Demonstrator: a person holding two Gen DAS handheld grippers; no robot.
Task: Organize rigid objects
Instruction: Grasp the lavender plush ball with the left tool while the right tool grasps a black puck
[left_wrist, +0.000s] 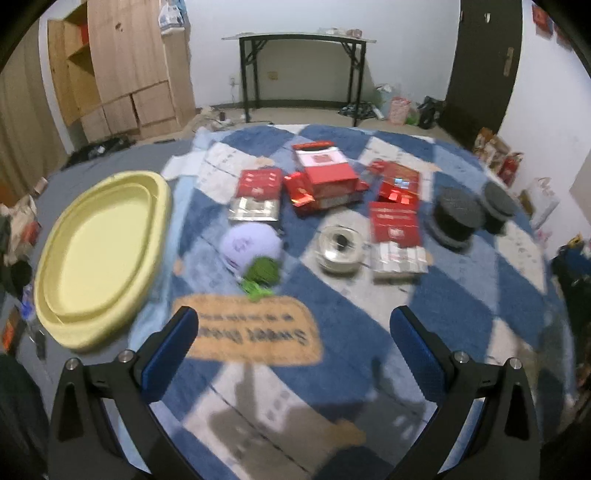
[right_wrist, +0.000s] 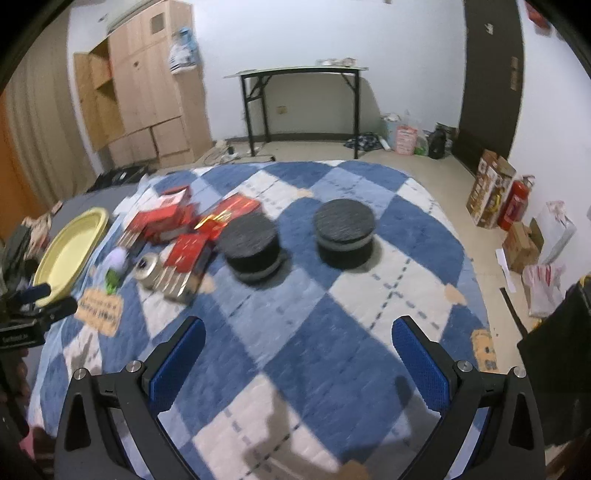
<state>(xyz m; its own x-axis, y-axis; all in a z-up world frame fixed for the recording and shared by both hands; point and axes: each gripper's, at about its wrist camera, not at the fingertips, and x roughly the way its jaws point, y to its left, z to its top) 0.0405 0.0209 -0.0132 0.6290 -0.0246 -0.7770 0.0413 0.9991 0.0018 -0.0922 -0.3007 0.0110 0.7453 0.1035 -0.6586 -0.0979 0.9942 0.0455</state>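
On a blue and white checkered blanket (left_wrist: 332, 306) lie several red boxes (left_wrist: 325, 177), a clear round container (left_wrist: 340, 249), a pale purple round object (left_wrist: 249, 242) with a green item (left_wrist: 263, 271) beside it, and two black round stands (left_wrist: 458, 216) (left_wrist: 498, 206). A yellow oval tray (left_wrist: 99, 254) lies at the left. My left gripper (left_wrist: 293, 343) is open and empty above the blanket's near part. My right gripper (right_wrist: 297, 354) is open and empty, short of the two black stands (right_wrist: 253, 243) (right_wrist: 343, 230). The left gripper (right_wrist: 44, 299) shows at the left edge of the right wrist view.
An orange label patch (left_wrist: 251, 332) is on the blanket near my left gripper. A black folding table (left_wrist: 299, 62) stands at the back wall, a wooden cabinet (left_wrist: 122, 70) at the left. Boxes and a red fire extinguisher (right_wrist: 513, 206) sit on the floor at the right.
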